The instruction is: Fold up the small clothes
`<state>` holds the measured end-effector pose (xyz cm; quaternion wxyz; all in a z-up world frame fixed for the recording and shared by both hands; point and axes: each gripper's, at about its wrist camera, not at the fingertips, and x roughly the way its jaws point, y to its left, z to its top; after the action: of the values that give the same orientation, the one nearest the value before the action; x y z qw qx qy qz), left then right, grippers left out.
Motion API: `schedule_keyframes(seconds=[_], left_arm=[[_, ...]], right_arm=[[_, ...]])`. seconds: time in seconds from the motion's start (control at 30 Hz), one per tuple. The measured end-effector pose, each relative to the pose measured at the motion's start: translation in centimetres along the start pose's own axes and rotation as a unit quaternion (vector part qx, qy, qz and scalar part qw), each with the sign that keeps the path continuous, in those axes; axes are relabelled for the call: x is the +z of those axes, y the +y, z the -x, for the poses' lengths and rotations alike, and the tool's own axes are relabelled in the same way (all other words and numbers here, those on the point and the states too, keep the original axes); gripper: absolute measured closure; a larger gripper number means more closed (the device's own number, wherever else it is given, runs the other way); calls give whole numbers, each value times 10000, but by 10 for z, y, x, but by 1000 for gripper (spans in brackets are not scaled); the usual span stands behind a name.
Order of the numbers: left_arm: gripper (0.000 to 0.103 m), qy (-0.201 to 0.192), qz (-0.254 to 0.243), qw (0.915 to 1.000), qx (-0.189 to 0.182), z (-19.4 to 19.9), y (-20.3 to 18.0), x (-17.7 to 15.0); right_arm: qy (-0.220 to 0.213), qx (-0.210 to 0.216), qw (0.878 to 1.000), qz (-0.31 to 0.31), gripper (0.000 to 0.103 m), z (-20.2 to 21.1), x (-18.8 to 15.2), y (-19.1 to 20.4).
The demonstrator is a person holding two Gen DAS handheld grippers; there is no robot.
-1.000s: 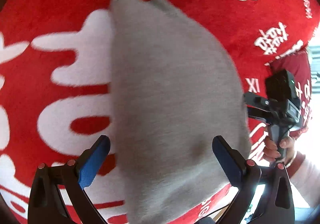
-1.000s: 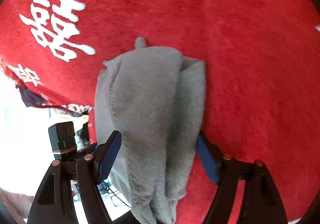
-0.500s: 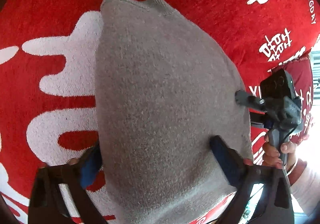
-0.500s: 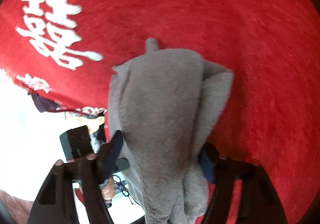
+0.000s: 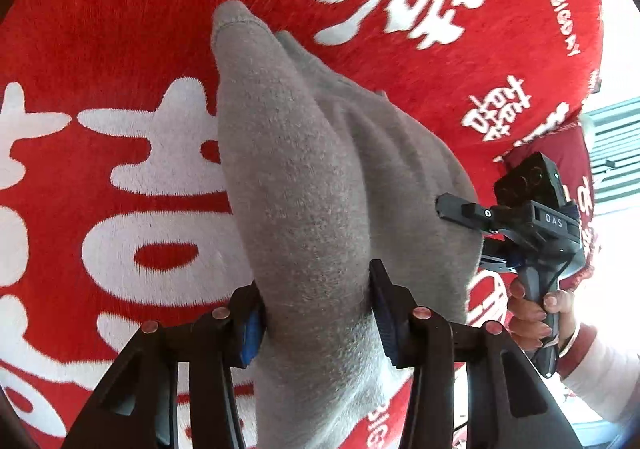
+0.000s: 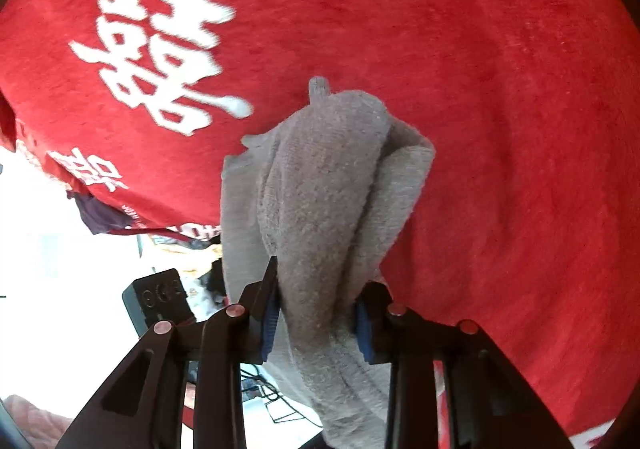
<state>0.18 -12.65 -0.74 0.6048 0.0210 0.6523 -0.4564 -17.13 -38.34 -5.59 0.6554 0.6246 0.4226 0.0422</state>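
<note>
1. The red fleece cloth with big white characters (image 5: 120,49) covers the worktop and fills the left part of the left wrist view.
2. The soft grey knitted garment (image 5: 304,185) lies on this red cloth. Its narrow hemmed end points away from the camera, and its near end is bunched and lifted.
3. The left claw (image 5: 316,309) has just been closing. Now its blue-padded fingers (image 5: 250,333) press on the near end of the grey garment from both sides, so it pinches the fabric.
4. More to the right in the same view, the right claw (image 5: 442,205) touches the right edge of the garment. A hand (image 5: 536,309) with a white sleeve (image 5: 596,377) holds its dark handle.
5. In the right wrist view, at the left, the red cloth hangs over the edge of the worktop, and a black camera block of the other tool (image 6: 160,301) shows below it.
6. In the middle, the grey garment stands in thick folds.
7. The right claw has also just been closing. Its blue pads (image 6: 270,319) squeeze the gathered fabric between them.
8. At the right there is only plain red cloth.
</note>
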Motion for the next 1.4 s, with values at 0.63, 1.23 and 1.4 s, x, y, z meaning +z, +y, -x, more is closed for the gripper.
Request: schedule_keyframes(seconds=[0.63, 1.23, 1.4], left_arm=[[55, 82, 50, 9987, 492, 107, 78, -94], [0, -182, 252, 9808, 1925, 116, 105, -112], [0, -303, 94, 9799, 1970, 111, 85, -110]], right_arm=[[393, 189, 9989, -156, 69, -88, -124, 61], [20, -1215, 9924, -193, 58, -82, -135, 52], [-210, -1628, 9863, 180, 92, -88, -134, 67]])
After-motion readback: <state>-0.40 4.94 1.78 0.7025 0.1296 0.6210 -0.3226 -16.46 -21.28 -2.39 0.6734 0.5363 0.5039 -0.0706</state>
